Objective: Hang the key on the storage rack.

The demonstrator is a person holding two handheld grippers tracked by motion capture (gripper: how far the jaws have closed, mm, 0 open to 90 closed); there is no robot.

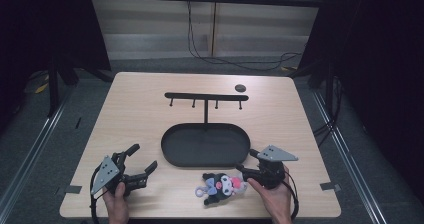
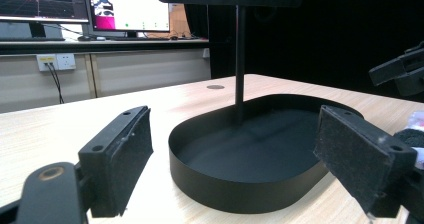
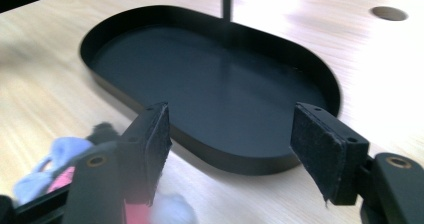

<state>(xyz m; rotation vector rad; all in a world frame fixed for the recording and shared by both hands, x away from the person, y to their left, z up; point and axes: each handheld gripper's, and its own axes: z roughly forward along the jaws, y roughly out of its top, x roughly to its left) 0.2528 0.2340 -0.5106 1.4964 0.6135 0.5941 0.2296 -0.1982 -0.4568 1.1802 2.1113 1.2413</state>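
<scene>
Two grippers are held low over the table (image 1: 140, 94), both with jaws spread and nothing between them. The right gripper (image 1: 246, 165) is seen at about 5 o'clock of the tray (image 1: 170, 154), just beside the plush toy (image 1: 222, 186), which lies on bare wood at 6 o'clock of the tray and just off its near rim. In the right gripper view the toy (image 3: 55, 159) is seen blurred low at the left, beside the left jaw rather than between the pads, so a closing now is judged likely to catch only an edge or nothing at all. The toy is soft and lumpy; a shallow pinch could let it slip or swing. Its small ring (image 1: 200, 191) points toward 7 o'clock, away from the right gripper, and could be missed if the hooks on the stand (image 1: 205, 97) are meant. The tray wall (image 3: 240, 161) is close ahead of the jaws, and a forward push could knock it and shift the stand. The left gripper (image 1: 141, 160) is held open at 8 o'clock of the tray, well apart from the toy, aimed at the tray (image 2: 240, 184).
</scene>
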